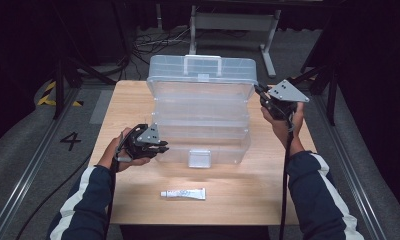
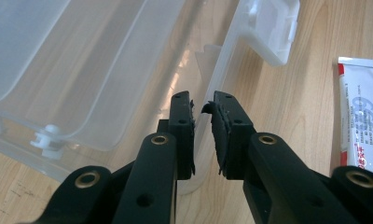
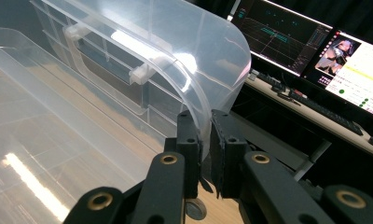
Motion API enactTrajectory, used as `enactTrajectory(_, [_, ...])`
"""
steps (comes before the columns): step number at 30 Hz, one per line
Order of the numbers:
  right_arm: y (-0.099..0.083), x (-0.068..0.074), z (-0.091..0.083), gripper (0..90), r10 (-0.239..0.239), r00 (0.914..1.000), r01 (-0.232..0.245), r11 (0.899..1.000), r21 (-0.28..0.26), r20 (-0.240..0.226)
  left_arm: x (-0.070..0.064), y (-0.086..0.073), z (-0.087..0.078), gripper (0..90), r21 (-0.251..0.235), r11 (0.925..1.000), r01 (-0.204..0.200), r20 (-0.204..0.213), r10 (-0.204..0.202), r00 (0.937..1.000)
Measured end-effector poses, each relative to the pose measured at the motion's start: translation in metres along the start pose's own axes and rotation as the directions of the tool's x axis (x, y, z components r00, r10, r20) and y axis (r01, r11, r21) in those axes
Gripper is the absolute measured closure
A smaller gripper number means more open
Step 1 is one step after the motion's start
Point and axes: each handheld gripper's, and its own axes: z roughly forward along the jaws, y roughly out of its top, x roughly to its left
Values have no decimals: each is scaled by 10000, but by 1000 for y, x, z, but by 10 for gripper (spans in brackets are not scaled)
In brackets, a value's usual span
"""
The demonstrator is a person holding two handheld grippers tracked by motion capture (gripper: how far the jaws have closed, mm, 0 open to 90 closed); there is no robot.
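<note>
The left hand-held gripper (image 1: 160, 146) pinches the near-left wall of the clear storage box (image 1: 200, 117); the right hand-held gripper (image 1: 260, 93) is clamped on the right edge of its raised lid (image 1: 202, 67). The box sits mid-bench (image 1: 133, 100), long axis running left to right, lid tilted back — front latch (image 1: 199, 158) facing the person. A white tube (image 1: 183, 193) lies crosswise just in front, apart from the box.

Clear glossy plastic box (image 1: 200, 112), matt wooden table (image 1: 238, 195), matt black tongs (image 2: 203, 135).
</note>
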Motion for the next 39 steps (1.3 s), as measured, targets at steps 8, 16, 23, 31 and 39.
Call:
enactTrajectory(8, [2, -4, 4, 834, 98, 9999, -97, 9999, 64, -107, 2, 6, 0, 797, 479, 9987, -172, 198, 163, 9997])
enactTrajectory(16, [4, -6, 6, 835, 183, 9997, -181, 9998, 127, -144, 4, 13, 0, 802, 948, 9950, -308, 310, 279, 9991])
enactTrajectory(23, [6, -7, 9, 837, 260, 9996, -258, 9995, 199, -114, 5, 19, 1, 808, 1157, 9924, -424, 494, 368, 9981])
enactTrajectory(31, [10, -11, 14, 839, 431, 9990, -427, 9985, 331, -106, 9, 20, 3, 814, 1182, 9908, -662, 815, 568, 9951])
enactTrajectory(39, [13, -16, 20, 841, 537, 9984, -527, 9973, 505, -172, 10, 21, 3, 821, 1254, 9892, -758, 918, 646, 9937])
